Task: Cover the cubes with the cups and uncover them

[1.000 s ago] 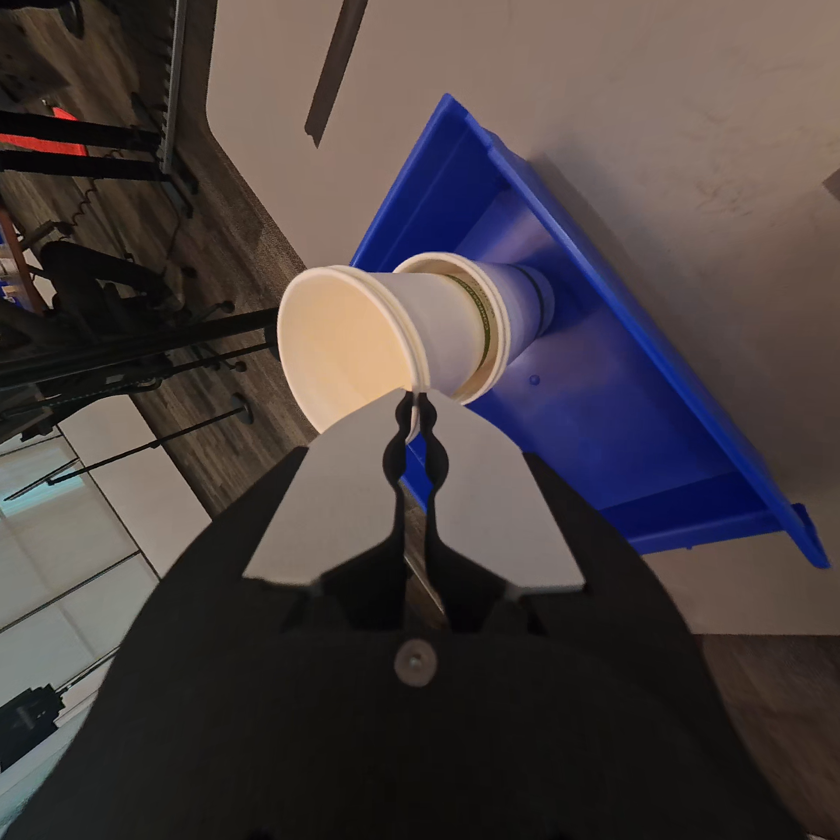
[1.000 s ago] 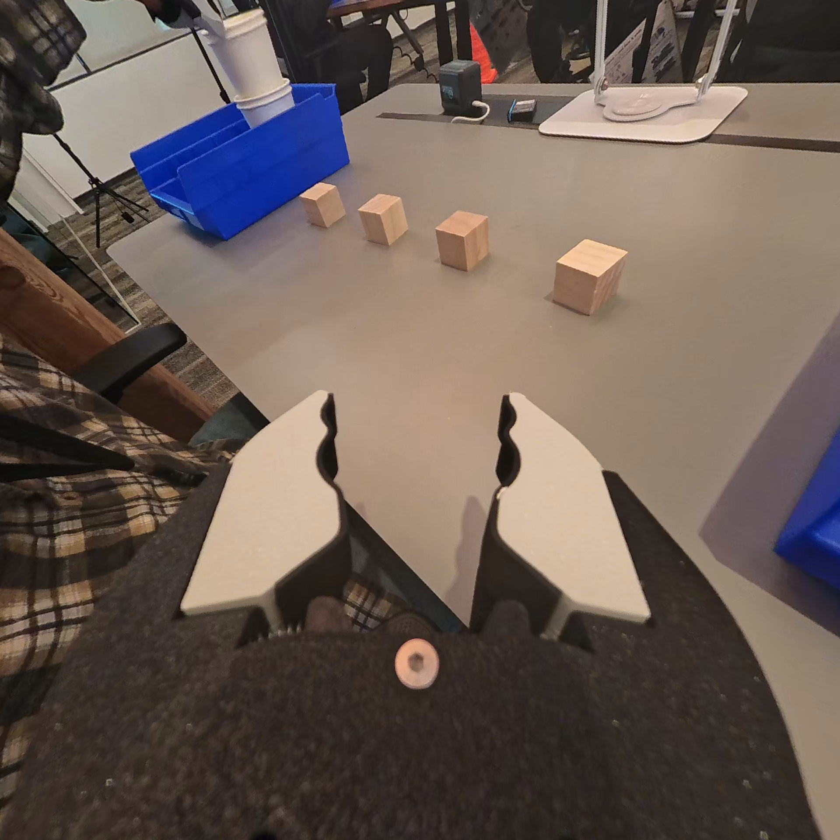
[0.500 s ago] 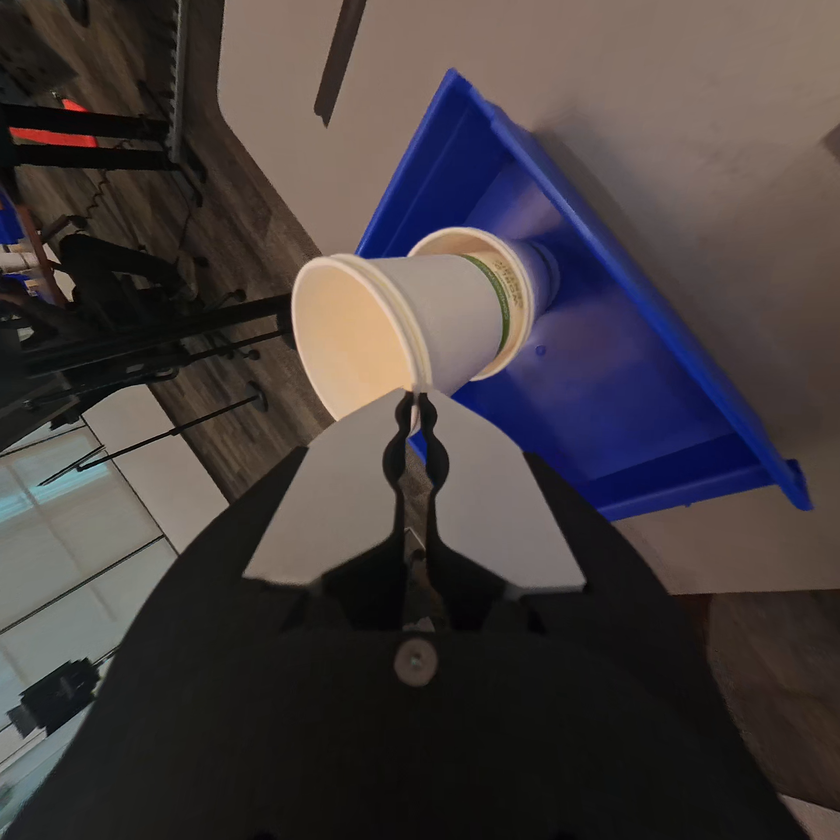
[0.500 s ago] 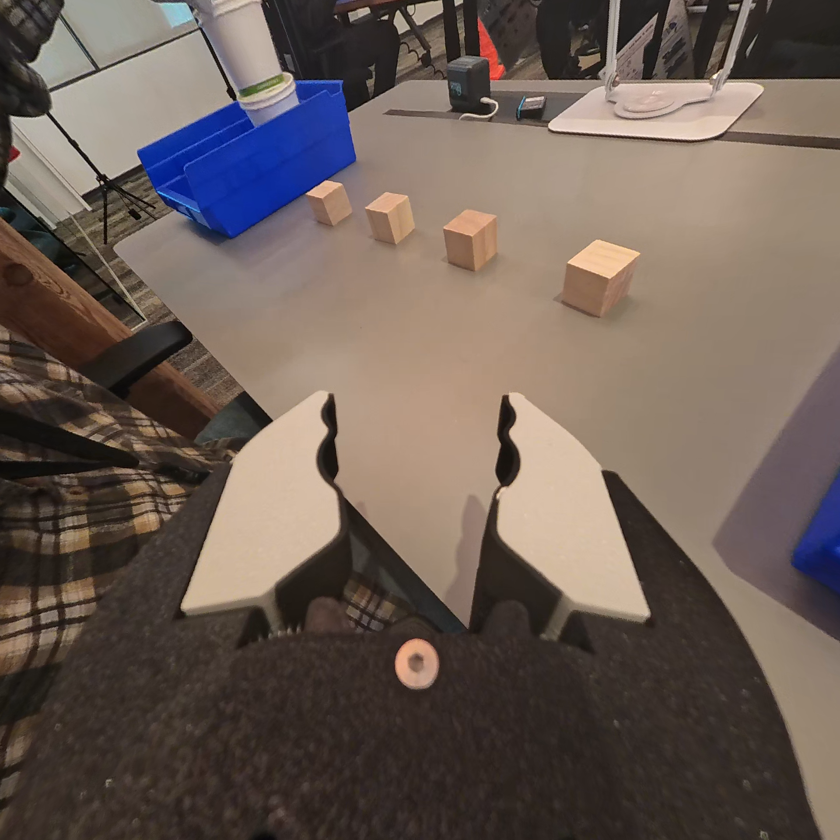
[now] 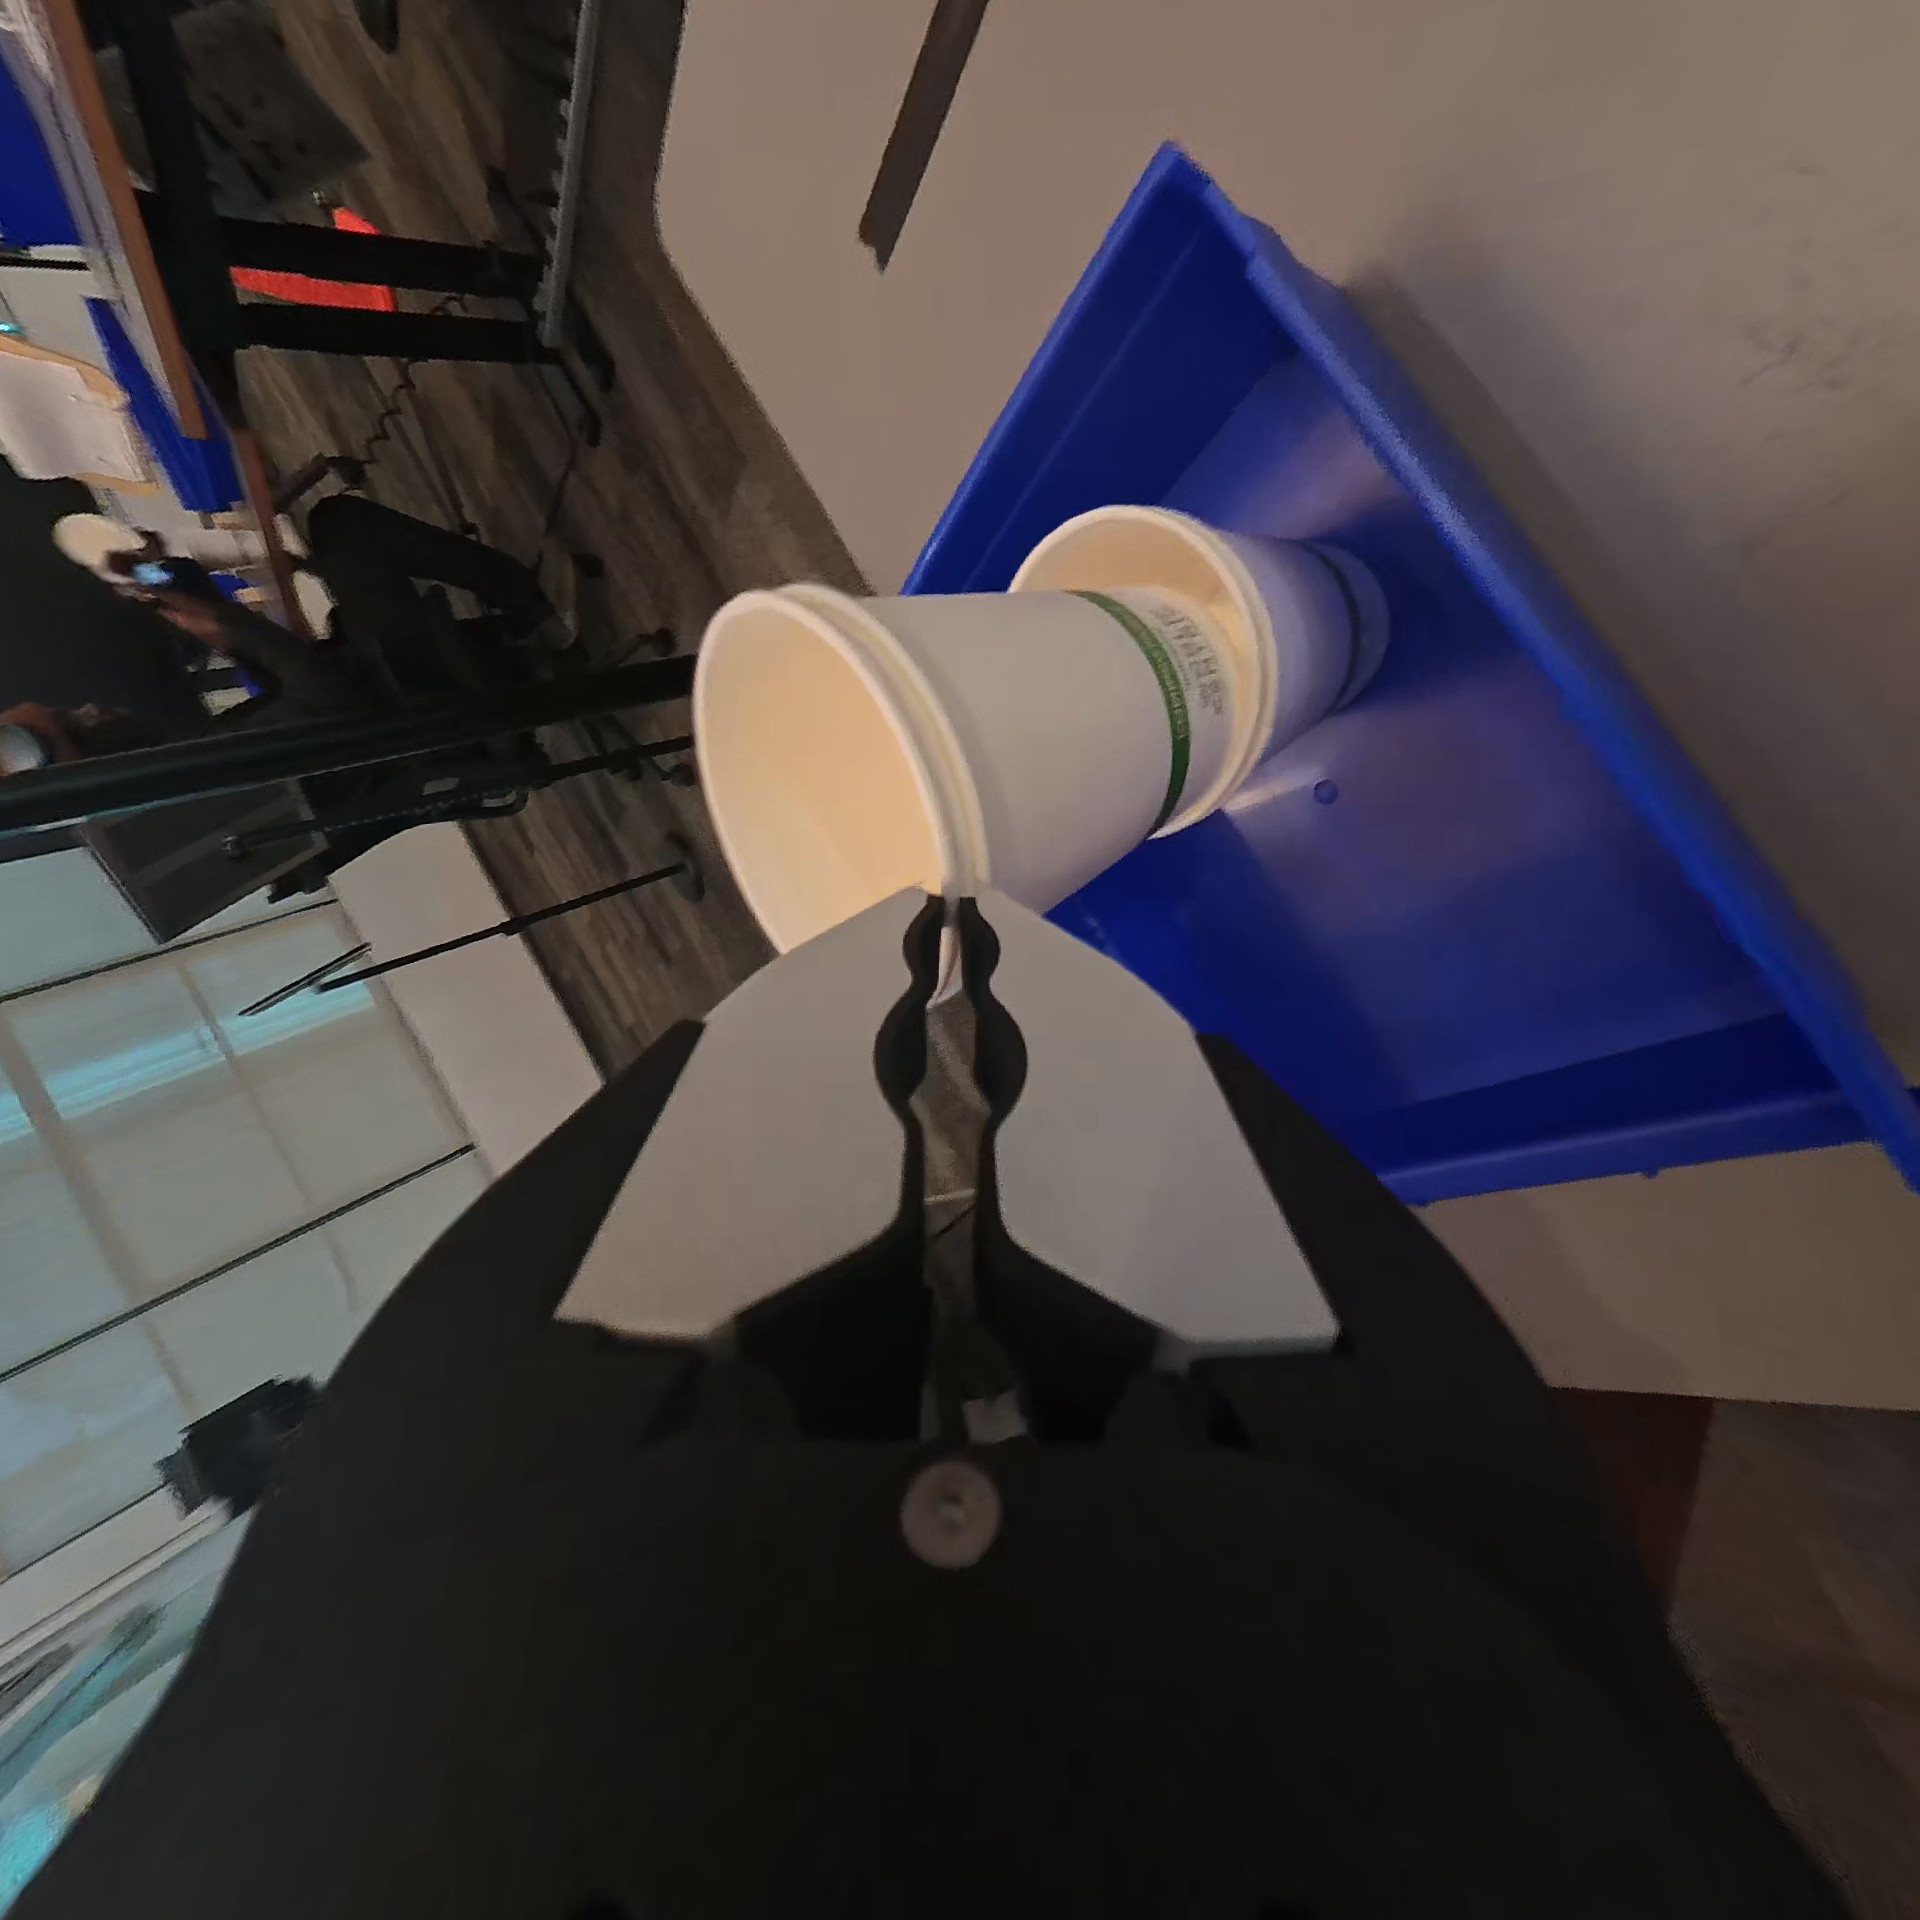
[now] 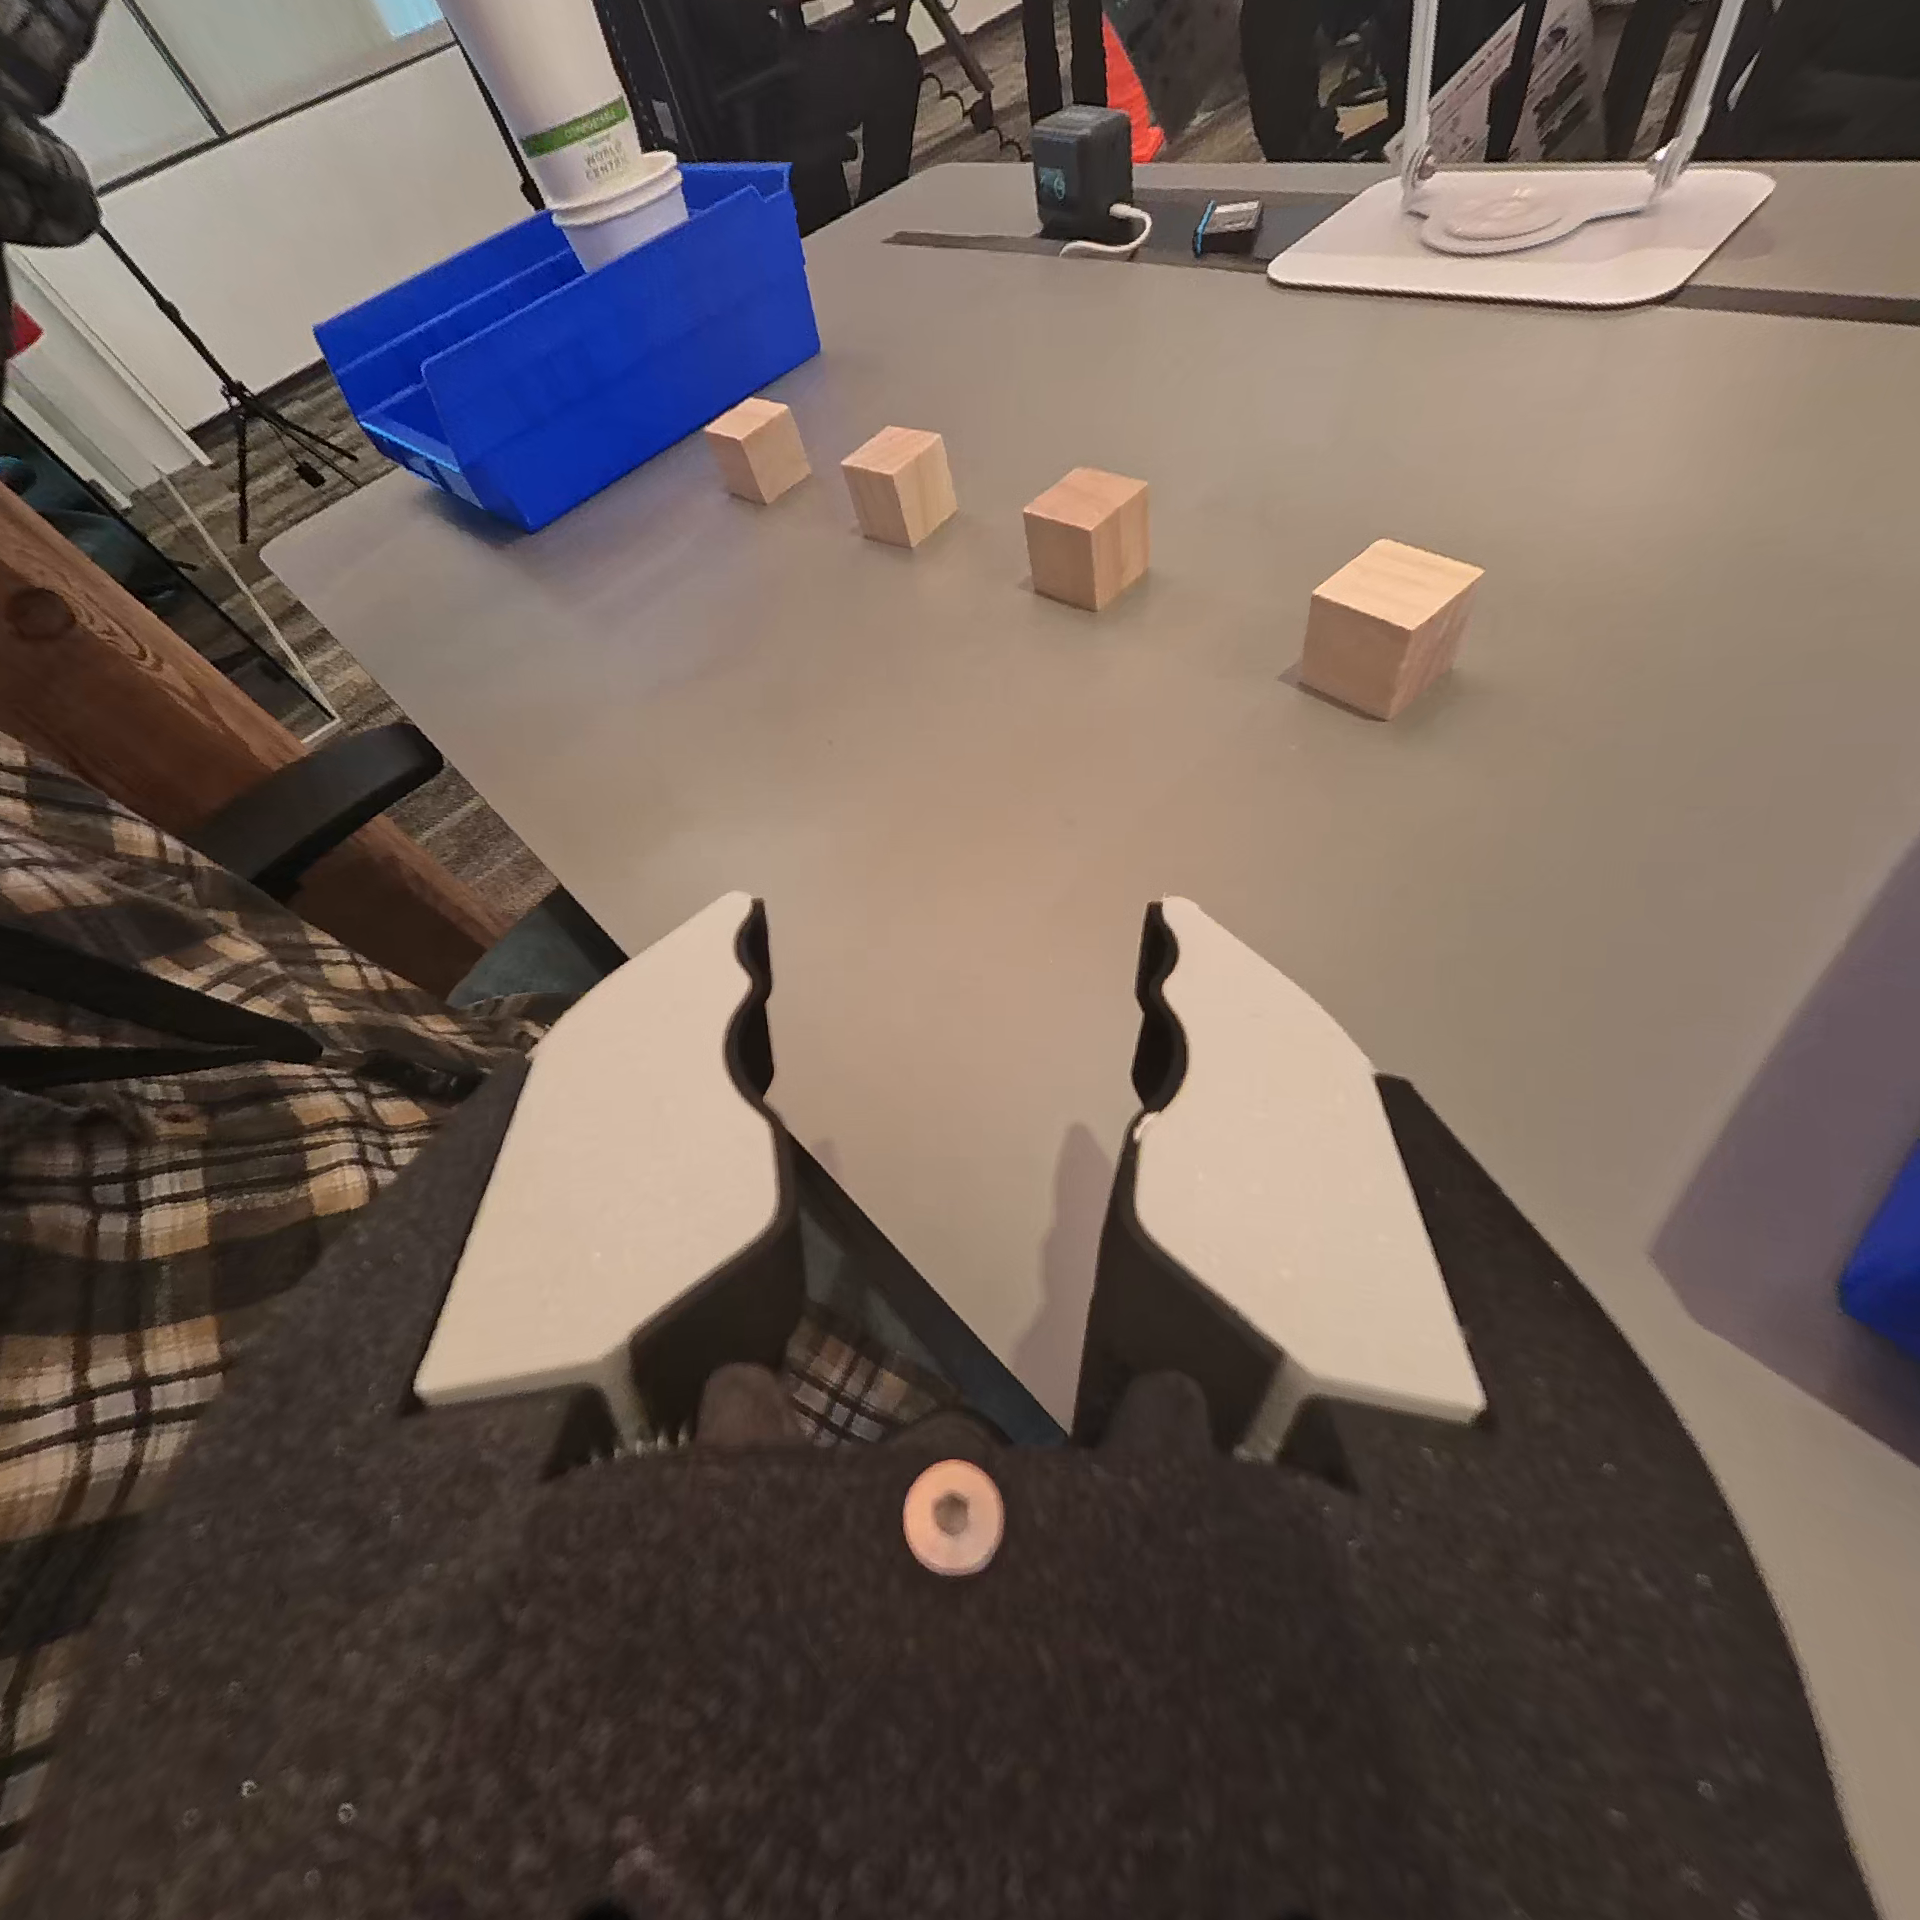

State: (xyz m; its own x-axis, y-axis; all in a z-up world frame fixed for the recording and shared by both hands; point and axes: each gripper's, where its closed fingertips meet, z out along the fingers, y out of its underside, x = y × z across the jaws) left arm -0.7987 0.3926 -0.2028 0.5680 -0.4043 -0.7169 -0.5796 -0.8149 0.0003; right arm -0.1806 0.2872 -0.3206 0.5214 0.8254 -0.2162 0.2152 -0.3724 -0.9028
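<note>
- A grey surface (image 6: pixel 1039 790) in an office-like room, with dark floor, tripod legs and glass partitions beyond its edge.
- Far left on it stands a blue bin (image 6: pixel 582 405), open-topped, holding the stack of white paper cups (image 5: pixel 1299 644).
- The left tongs (image 5: pixel 951 925) are pinched closed on the rim of the top cup (image 5: pixel 997 727), which sits tilted and partly drawn out of the cup below; its base is not yet clear of that cup's mouth.
- Right of the bin, four wooden cubes stand in a row, each apart from the next: the first cube (image 6: pixel 758 449) near the bin, then the second cube (image 6: pixel 899 484), the third cube (image 6: pixel 1086 535), and the fourth cube (image 6: pixel 1390 627) farthest right.
- All four cubes are bare; by my reckoning nothing is covered, so every covering and uncovering is still to do.
- The right tongs (image 6: pixel 956 997) hang over the near edge, jaws spread wide and holding nothing.
- At the back sit a white base plate (image 6: pixel 1517 239) and a small dark charger (image 6: pixel 1081 177).
</note>
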